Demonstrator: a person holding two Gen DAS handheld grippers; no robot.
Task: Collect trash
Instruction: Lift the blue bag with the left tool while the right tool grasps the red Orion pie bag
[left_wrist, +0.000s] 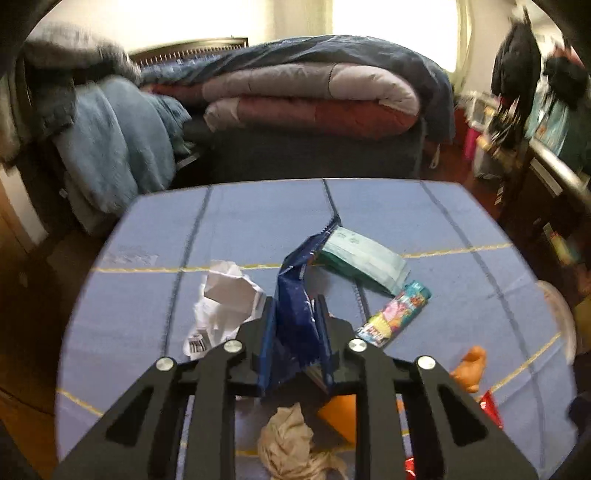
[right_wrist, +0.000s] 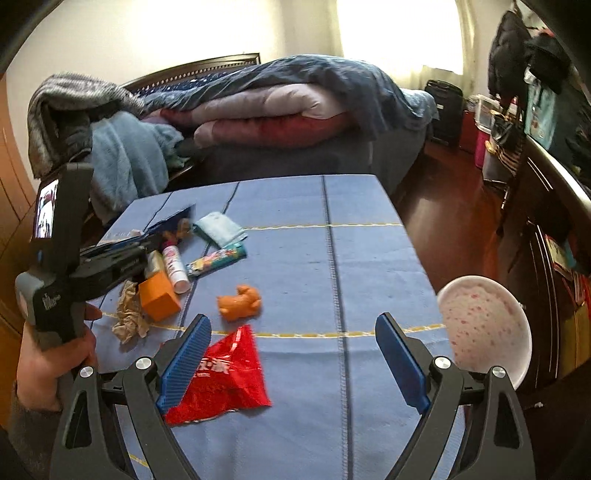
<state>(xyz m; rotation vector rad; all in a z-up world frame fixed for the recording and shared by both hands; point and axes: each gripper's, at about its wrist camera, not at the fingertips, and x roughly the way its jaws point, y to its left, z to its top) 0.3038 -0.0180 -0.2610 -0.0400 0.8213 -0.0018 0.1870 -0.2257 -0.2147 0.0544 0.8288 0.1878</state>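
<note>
Blue foil wrapper (left_wrist: 295, 317) clenched in left claw (left_wrist: 295, 314), standing up crumpled between the pads over the blue-clothed surface (left_wrist: 443, 221). Thin, light, crinkly film by the look of it; likely slippery and quick to fold, so best pinched across a doubled crease, as now, not at a loose edge. Right claw (right_wrist: 291, 354) released, jaws spread wide just above the red plastic wrapper (right_wrist: 225, 373), not touching it as far as can be told. Same kind of limp, weightless film; probably needs a low pinch at a raised fold. Crumpled white paper (left_wrist: 225, 295) and tan tissue wad (left_wrist: 288, 439) soft, easily squeezed anywhere. White speckled bowl (right_wrist: 484, 325) at the surface's right edge, seemingly holding nothing. No bin visible in either view.
</note>
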